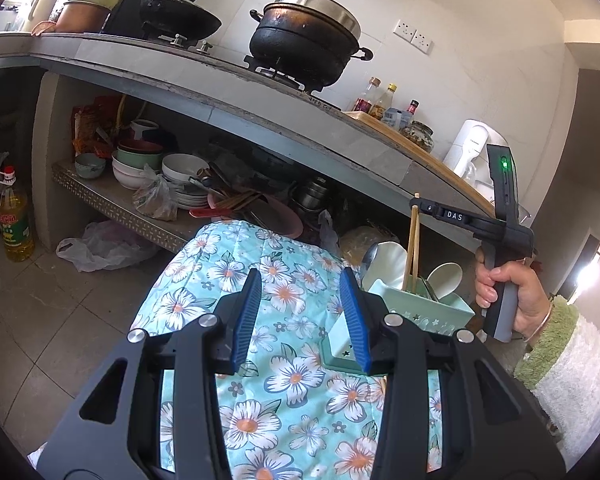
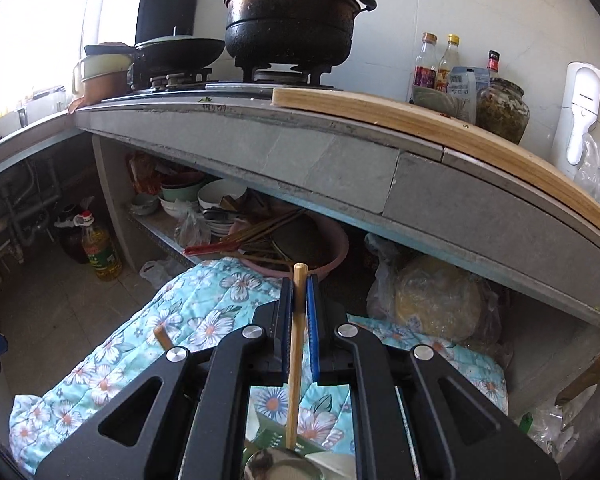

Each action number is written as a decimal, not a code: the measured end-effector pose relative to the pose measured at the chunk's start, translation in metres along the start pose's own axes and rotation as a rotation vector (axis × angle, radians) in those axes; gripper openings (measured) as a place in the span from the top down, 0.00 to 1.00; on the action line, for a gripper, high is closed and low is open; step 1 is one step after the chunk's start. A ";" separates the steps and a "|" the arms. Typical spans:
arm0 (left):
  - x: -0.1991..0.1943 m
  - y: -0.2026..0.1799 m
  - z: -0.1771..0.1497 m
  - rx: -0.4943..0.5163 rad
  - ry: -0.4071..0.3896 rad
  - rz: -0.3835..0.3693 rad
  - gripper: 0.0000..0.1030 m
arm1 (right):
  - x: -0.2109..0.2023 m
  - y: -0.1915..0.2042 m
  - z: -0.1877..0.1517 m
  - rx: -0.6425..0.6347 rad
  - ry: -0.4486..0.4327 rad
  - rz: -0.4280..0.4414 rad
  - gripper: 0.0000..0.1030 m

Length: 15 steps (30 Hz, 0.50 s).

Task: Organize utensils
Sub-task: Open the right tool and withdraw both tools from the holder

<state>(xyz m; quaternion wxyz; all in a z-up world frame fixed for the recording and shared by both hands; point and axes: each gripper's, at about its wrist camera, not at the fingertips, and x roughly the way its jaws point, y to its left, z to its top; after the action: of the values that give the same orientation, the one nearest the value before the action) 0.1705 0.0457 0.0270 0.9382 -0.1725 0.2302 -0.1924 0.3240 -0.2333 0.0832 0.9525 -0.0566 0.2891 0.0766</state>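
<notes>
A pale green utensil holder (image 1: 424, 312) stands on a floral cloth (image 1: 292, 360), with white spoons (image 1: 444, 276) and a metal spoon in it. My right gripper (image 1: 416, 206) is shut on a wooden chopstick (image 1: 412, 248) and holds it upright with its lower end in the holder. In the right wrist view the chopstick (image 2: 296, 352) runs between the shut pads of the right gripper (image 2: 299, 292), down to the holder (image 2: 276, 436). A second chopstick end (image 2: 163, 338) shows at the left. My left gripper (image 1: 300, 312) is open and empty beside the holder.
A grey stone counter (image 1: 228, 88) carries a black pot (image 1: 304, 36), a wok (image 1: 176, 16), bottles (image 1: 380, 100) and a wooden board (image 2: 420, 120). Under it a shelf holds bowls (image 1: 140, 164), plates and a pink basin (image 2: 320, 248) with chopsticks. An oil bottle (image 1: 14, 216) stands on the floor.
</notes>
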 end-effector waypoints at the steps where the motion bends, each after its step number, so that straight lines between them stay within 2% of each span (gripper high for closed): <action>1: 0.000 -0.001 0.000 0.002 0.004 0.000 0.63 | -0.001 0.002 -0.002 -0.006 0.015 0.009 0.93; 7: -0.001 -0.009 -0.004 0.016 0.030 -0.009 0.63 | -0.001 0.007 -0.013 -0.001 0.099 0.059 0.93; 11: -0.002 -0.015 -0.008 0.029 0.050 -0.017 0.63 | -0.006 0.004 -0.016 0.037 0.123 0.095 0.90; 13: -0.002 -0.017 -0.010 0.033 0.059 -0.019 0.63 | -0.011 0.002 -0.017 0.058 0.120 0.110 0.77; 15: -0.001 -0.019 -0.012 0.036 0.071 -0.023 0.63 | -0.019 0.000 -0.018 0.076 0.105 0.123 0.74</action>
<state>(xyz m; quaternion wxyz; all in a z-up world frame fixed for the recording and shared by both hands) 0.1584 0.0266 0.0253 0.9301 -0.1514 0.2578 -0.2135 0.2988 -0.2385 0.0791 0.9310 -0.0065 0.3444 0.1210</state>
